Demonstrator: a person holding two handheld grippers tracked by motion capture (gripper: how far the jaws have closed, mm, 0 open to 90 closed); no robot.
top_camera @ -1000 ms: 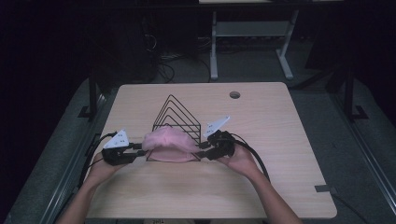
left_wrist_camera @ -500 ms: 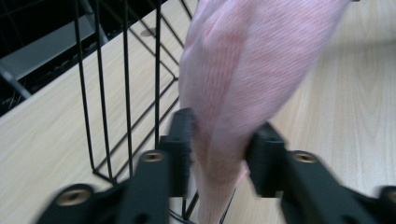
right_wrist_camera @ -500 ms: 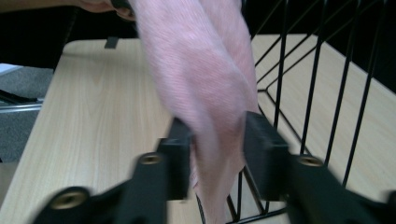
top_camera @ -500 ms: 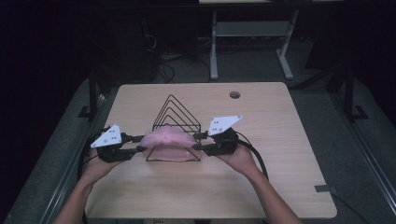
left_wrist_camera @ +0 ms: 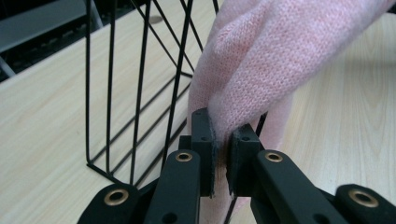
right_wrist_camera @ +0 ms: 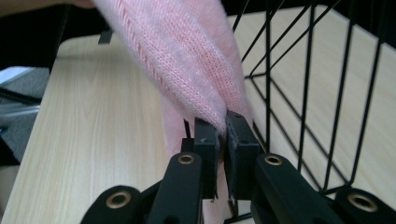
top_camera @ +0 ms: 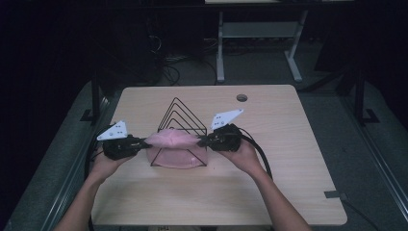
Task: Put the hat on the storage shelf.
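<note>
- Table (top_camera: 298, 168): light wood top with a round cable hole (top_camera: 242, 97) toward 1 o'clock from the centre.
- Wire rack (top_camera: 180, 120): black, with nested triangular loops, standing upright just 12 o'clock of the table's centre; in the left gripper view its bars (left_wrist_camera: 112, 93) rise beside the cloth. Whether any cloth lies between its dividers cannot be told.
- Pink knitted cloth (top_camera: 174, 140): stretched level between the two grippers across the rack's 6 o'clock face, with a lower fold hanging down toward the tabletop. The knit shows close up in the gripper views (left_wrist_camera: 261, 60) (right_wrist_camera: 187, 60).
- Left gripper (top_camera: 142, 142): at 9 o'clock of the cloth; its jaws have just been closing and now stand narrow, pinching the cloth's end (left_wrist_camera: 222, 158).
- Right gripper (top_camera: 201, 141): at 3 o'clock of the cloth; its jaws have likewise just closed, clamped on the opposite end (right_wrist_camera: 223, 149).
</note>
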